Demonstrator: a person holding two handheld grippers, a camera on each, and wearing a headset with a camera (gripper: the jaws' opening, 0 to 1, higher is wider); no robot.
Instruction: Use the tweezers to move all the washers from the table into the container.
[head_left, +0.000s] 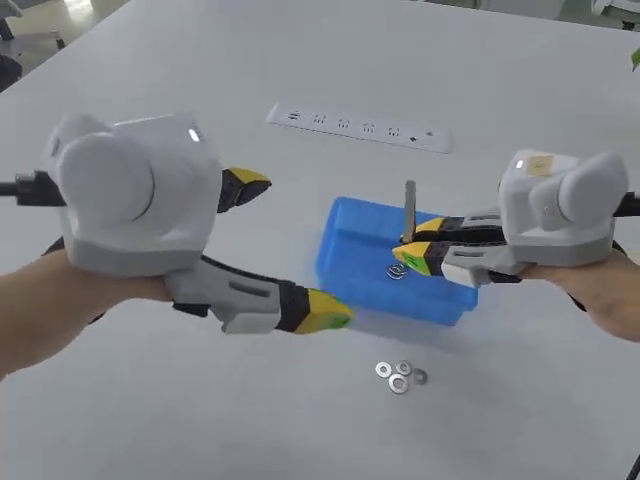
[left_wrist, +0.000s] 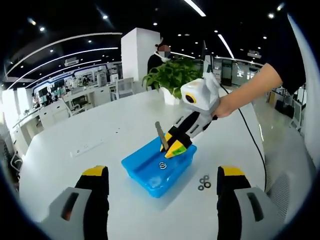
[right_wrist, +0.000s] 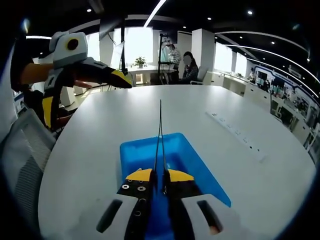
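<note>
A blue container (head_left: 360, 240) (left_wrist: 150, 175) (right_wrist: 135, 152) sits mid-table with one washer (head_left: 397, 271) (left_wrist: 163, 165) inside it. A small cluster of washers (head_left: 400, 375) (left_wrist: 204, 183) lies on the table just in front of it. My right gripper (head_left: 415, 250) (right_wrist: 160, 175) hovers over the container, shut on the metal tweezers (head_left: 409, 208) (left_wrist: 159, 134) (right_wrist: 160, 130), which stick out past its jaws. My left gripper (head_left: 290, 250) (left_wrist: 162, 171) is held left of the container, jaws wide open with nothing between them.
A white power strip (head_left: 360, 128) (left_wrist: 87, 146) (right_wrist: 235, 132) lies on the far side of the white table (head_left: 200, 400). A potted plant (left_wrist: 172, 75) stands at the table's end. People sit and stand in the office behind.
</note>
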